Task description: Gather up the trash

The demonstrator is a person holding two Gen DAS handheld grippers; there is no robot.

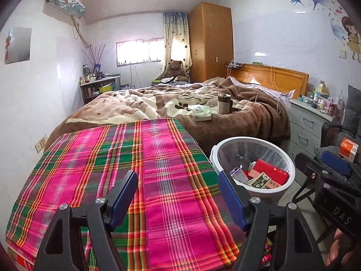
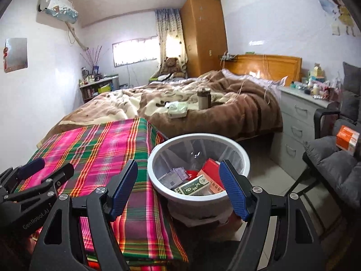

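A white round trash bin (image 1: pixel 291 171) (image 2: pixel 155 158) with a clear liner stands on the floor beside the plaid-covered surface (image 1: pixel 140 171) (image 2: pixel 108 149). Inside lie a red box (image 1: pixel 270 171) (image 2: pixel 209 168), a green-and-white carton (image 1: pixel 260 180) (image 2: pixel 194 186) and silvery wrappers (image 2: pixel 173 176). My left gripper (image 1: pixel 178 198) is open and empty above the plaid cloth, left of the bin. My right gripper (image 2: pixel 180 189) is open and empty, just above the bin's near rim. Each gripper also shows in the other's view, the right one (image 1: pixel 325 164) and the left one (image 2: pixel 42 171).
A bed with a brown blanket (image 1: pixel 225 113) carries a mug (image 1: pixel 224 103) and a pale green box (image 1: pixel 202 113). A grey drawer unit (image 2: pixel 295 122) stands to the right. A dark cushioned chair (image 2: pixel 334 164) holds an orange box (image 2: pixel 346 139).
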